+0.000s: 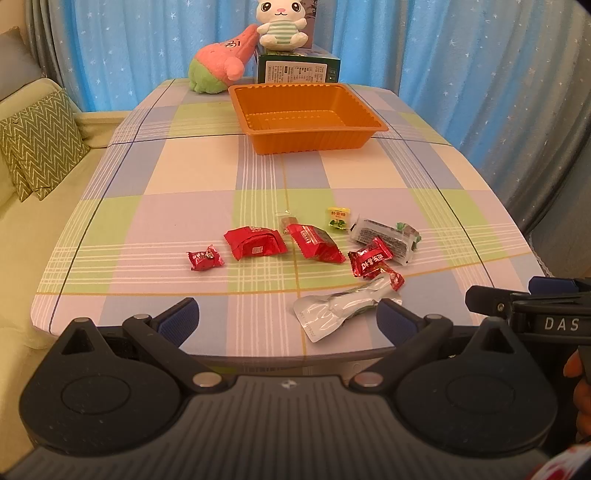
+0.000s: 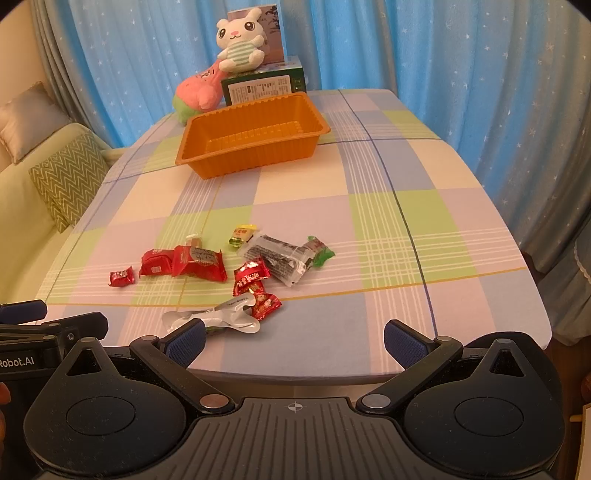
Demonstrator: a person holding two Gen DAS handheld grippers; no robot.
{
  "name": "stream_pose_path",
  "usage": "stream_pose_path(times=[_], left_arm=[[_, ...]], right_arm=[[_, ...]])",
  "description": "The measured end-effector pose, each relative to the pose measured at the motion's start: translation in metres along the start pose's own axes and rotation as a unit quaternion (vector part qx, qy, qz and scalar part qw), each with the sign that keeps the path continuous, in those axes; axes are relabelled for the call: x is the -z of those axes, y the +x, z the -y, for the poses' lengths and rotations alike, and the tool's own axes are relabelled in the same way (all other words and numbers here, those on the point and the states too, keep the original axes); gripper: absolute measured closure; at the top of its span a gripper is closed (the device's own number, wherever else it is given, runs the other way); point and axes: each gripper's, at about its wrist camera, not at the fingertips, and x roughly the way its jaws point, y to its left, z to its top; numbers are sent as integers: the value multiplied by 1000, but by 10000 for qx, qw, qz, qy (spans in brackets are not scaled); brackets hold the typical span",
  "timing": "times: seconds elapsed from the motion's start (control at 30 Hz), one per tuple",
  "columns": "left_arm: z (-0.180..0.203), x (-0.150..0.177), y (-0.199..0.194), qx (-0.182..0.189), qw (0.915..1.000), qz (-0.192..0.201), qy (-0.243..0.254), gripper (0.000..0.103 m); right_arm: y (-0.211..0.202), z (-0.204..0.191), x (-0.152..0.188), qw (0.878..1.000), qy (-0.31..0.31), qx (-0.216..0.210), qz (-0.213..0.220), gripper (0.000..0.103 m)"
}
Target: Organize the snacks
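Several wrapped snacks lie in a loose group on the near half of the checked table: red packets (image 1: pixel 255 243) (image 2: pixel 198 263), a silver pouch (image 1: pixel 341 308) (image 2: pixel 221 315), a clear dark-filled packet (image 1: pixel 384 236) (image 2: pixel 277 256) and a small yellow-green candy (image 1: pixel 338 218) (image 2: pixel 242 236). An empty orange tray (image 1: pixel 306 116) (image 2: pixel 251 134) stands farther back. My left gripper (image 1: pixel 288 317) is open and empty at the near table edge, close to the silver pouch. My right gripper (image 2: pixel 293 341) is open and empty at the near edge, right of the pouch.
Two plush toys (image 1: pixel 280 24) (image 2: pixel 240 46) and a green box (image 1: pixel 297 68) (image 2: pixel 264 86) stand at the table's (image 1: pixel 184 177) far end behind the tray. A sofa with a patterned cushion (image 1: pixel 38 142) (image 2: pixel 68 175) is on the left. Blue curtains hang behind.
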Motion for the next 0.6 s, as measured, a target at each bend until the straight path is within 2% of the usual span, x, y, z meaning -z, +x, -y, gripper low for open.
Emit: stream_pose_path(times=[0.43, 0.6], left_arm=[[0, 0, 0, 11, 10000, -8, 0, 2], [1, 0, 6, 49, 9999, -60, 141, 5]], right_arm=[[0, 1, -1, 10000, 9, -1, 3, 1], [1, 10, -1, 9998, 120, 91, 86, 1]])
